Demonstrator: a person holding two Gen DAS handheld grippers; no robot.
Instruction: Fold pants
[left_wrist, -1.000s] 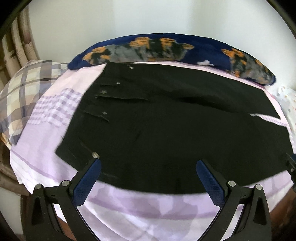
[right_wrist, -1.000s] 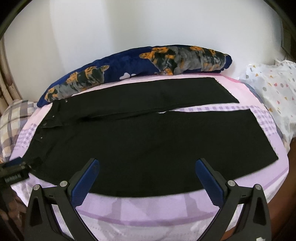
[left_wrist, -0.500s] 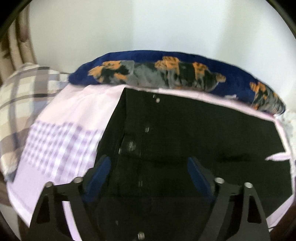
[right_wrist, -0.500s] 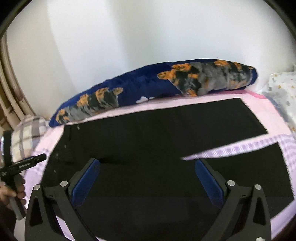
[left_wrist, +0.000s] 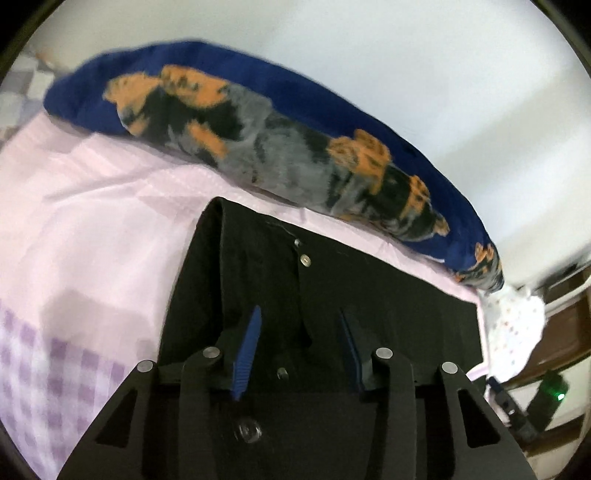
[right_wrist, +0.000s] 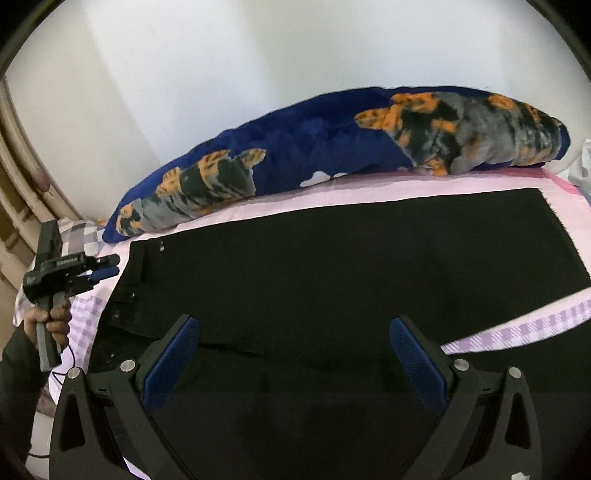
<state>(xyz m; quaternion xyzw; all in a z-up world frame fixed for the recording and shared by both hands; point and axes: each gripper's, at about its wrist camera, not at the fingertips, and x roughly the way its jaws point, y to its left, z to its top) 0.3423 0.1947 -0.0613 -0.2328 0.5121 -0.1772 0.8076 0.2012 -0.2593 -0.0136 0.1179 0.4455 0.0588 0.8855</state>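
Black pants (right_wrist: 332, 266) lie flat on a lilac bed sheet (right_wrist: 406, 186), waistband to the left and legs to the right. In the left wrist view the waistband with its metal buttons (left_wrist: 304, 259) fills the lower middle. My left gripper (left_wrist: 299, 310) hovers over that waistband with its jaws closing; the blue pads stand apart and no cloth is pinched between them. The right wrist view shows the left gripper (right_wrist: 105, 267) in a hand (right_wrist: 55, 317) at the waistband's left edge. My right gripper (right_wrist: 293, 320) is open wide above the pants' middle, holding nothing.
A long blue cushion with an orange and grey print (right_wrist: 332, 147) lies along the far edge against the white wall. A plaid pillow (right_wrist: 81, 232) and a rattan frame (right_wrist: 14, 177) are at the left. A white dotted cloth (left_wrist: 513, 321) sits at the right.
The left gripper has swung over to the waistband's far corner, rolled, and its jaws have narrowed a lot. The right gripper has moved forward over the pants and stayed wide open.
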